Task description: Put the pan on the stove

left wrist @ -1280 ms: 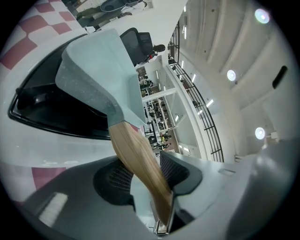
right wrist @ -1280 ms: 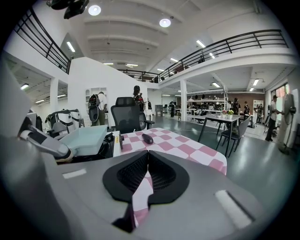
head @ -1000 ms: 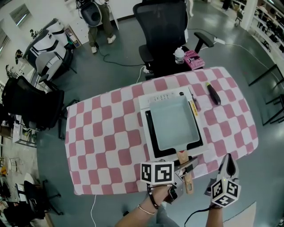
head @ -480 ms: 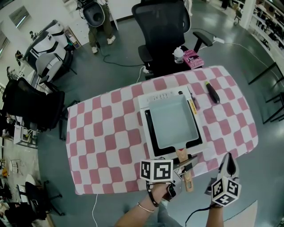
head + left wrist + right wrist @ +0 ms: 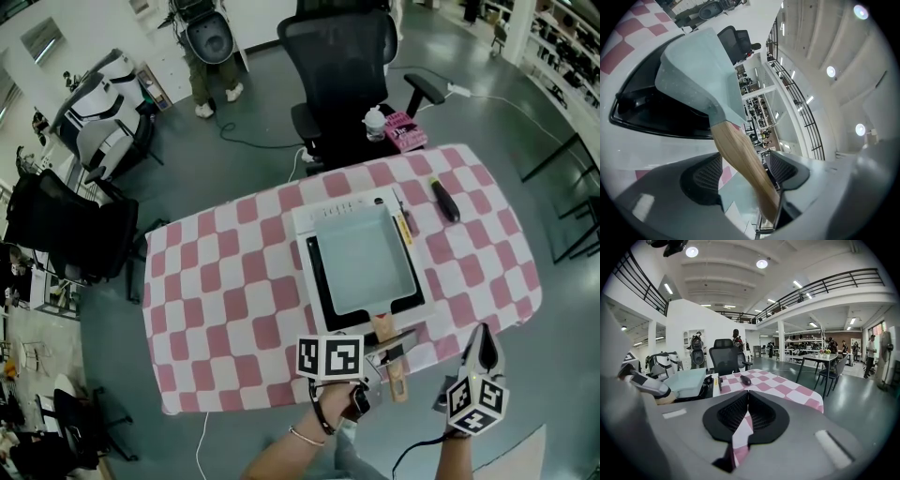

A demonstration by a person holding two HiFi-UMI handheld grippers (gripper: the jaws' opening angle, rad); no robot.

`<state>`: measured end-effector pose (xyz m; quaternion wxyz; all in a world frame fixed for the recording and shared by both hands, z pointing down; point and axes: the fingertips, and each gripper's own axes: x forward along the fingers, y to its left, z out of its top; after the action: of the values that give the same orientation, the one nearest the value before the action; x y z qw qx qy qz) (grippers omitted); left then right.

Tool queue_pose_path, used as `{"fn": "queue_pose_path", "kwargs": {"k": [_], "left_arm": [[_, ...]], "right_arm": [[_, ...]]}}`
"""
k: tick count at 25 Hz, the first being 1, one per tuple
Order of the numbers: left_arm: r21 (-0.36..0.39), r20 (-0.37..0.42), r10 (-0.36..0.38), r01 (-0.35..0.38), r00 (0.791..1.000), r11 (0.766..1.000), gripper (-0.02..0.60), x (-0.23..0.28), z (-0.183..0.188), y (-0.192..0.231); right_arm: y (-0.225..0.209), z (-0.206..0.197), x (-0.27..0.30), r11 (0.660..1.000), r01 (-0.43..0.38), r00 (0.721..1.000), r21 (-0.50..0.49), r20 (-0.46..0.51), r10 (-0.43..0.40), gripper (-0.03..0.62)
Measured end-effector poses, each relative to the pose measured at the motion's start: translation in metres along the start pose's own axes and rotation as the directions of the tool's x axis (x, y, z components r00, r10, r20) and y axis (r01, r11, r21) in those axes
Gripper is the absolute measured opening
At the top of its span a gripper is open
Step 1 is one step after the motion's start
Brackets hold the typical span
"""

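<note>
One square pan [image 5: 364,261], pale grey-green and matt, sits on the black glass top of one white stove [image 5: 317,221], on a desk [image 5: 234,291] covered in pink-and-white checked cloth. Its single flat wooden handle [image 5: 738,157] lies between the ribbed pads of the left tool [image 5: 392,347], whose jaws are opening. The right tool [image 5: 747,416] is closed and empty at the desk's near edge

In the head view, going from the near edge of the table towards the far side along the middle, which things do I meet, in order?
wooden handle → pale pan → stove's white control strip → black office chair
</note>
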<state>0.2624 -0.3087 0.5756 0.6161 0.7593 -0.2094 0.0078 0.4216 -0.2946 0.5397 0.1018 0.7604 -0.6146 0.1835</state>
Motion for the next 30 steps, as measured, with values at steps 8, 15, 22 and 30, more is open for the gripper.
{"fn": "queue_pose_path", "kwargs": {"k": [8, 15, 22, 30], "left_arm": [[-0.011, -0.010, 0.036, -0.036, 0.999, 0.999, 0.336, -0.011, -0.007, 0.007], [0.006, 0.010, 0.057, -0.057, 0.998, 0.998, 0.337, -0.041, -0.010, 0.007], [0.141, 0.083, 0.130, -0.141, 0.988, 0.980, 0.337, -0.092, 0.001, -0.002], [0.617, 0.345, 0.295, -0.452, 0.891, 0.644, 0.333, -0.163, 0.042, -0.053]], "right_arm": [[-0.001, 0.009, -0.010, 1.000, 0.007, 1.000, 0.000, 0.018, -0.007, 0.011], [0.006, 0.014, -0.023, 1.000, 0.004, 0.999, -0.002, 0.036, -0.004, 0.011], [0.019, 0.025, -0.041, 1.000, -0.010, 0.998, -0.007, 0.069, 0.010, 0.011], [0.042, 0.047, -0.073, 0.999, -0.041, 0.991, -0.017, 0.129, 0.043, 0.011]]}}
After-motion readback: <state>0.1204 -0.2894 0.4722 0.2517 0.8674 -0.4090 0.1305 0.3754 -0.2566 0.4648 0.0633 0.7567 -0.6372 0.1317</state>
